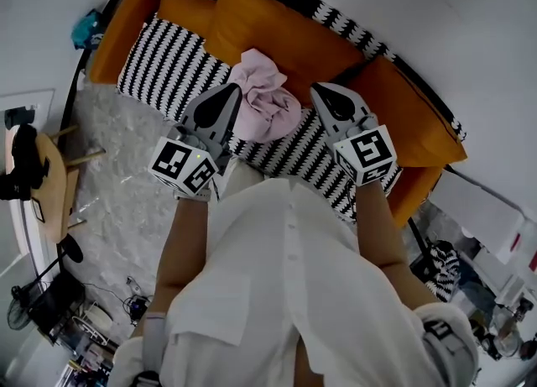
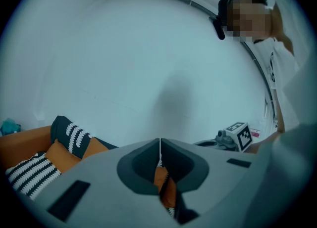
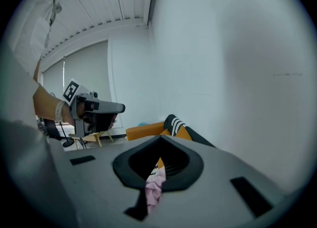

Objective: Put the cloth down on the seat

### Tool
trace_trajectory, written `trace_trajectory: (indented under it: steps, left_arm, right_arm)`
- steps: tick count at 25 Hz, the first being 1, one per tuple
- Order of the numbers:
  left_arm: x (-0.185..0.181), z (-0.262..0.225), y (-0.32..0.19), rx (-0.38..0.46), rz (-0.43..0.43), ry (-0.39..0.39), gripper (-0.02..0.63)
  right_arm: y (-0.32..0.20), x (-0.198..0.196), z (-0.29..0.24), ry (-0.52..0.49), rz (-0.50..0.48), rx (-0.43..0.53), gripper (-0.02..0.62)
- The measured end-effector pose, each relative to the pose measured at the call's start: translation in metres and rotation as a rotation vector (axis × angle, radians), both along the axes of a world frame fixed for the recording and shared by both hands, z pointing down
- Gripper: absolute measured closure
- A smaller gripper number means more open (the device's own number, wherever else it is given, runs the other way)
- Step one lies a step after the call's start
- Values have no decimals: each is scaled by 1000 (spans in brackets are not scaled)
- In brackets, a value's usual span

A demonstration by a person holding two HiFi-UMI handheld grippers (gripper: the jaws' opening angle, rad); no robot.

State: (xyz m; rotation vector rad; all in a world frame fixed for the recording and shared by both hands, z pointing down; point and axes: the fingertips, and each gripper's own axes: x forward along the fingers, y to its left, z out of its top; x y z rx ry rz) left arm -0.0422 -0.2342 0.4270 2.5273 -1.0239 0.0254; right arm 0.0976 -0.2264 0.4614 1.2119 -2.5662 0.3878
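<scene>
A crumpled pink cloth (image 1: 267, 104) lies on the sofa's black-and-white striped seat (image 1: 164, 62), in front of the orange back cushions (image 1: 277, 33). My left gripper (image 1: 233, 90) hangs just left of the cloth, its tip close to the cloth's edge, jaws shut with nothing in them (image 2: 159, 140). My right gripper (image 1: 319, 89) is held just right of the cloth and apart from it. Its jaws are shut and empty (image 3: 161, 138). In the right gripper view a strip of the pink cloth (image 3: 153, 188) shows below, through the gap behind the jaws.
The orange sofa arm (image 1: 419, 129) is at the right. A teal object (image 1: 86, 28) sits by the sofa's far left end. A small wooden table (image 1: 46, 188) stands at the left, with cables and clutter (image 1: 84, 318) on the floor below it.
</scene>
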Motion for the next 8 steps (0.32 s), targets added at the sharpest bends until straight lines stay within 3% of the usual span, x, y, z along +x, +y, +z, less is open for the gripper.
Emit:
trace_trajectory:
  steps: [8]
  left_arm:
    - [20, 2, 12, -10, -31, 1, 583]
  right_arm:
    - [15, 22, 1, -38, -7, 19, 588]
